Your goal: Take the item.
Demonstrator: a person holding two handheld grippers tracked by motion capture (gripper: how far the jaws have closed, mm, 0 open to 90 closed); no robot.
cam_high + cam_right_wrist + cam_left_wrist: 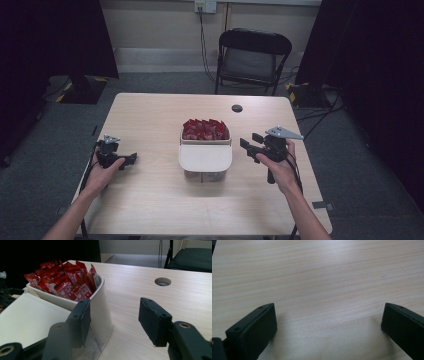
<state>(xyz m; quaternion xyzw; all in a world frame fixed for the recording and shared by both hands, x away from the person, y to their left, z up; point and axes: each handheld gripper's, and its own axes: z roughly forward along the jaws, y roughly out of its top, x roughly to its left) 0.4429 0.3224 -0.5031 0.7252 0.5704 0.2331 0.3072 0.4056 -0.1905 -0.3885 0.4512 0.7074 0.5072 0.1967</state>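
Both grippers rested apart on a pale table (150,210). Left gripper (131,159), jaws wide open, sat over bare wood left of a white bin (205,159). Right gripper (251,140), jaws also parted and empty, pointed at the bin, whose far compartment held red packets (205,129).

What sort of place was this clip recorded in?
Probably a lab or studio set up for recording, not a home: black curtains hang at both sides, a bare wooden table stands on grey carpet, and a folding chair sits by a wall socket.
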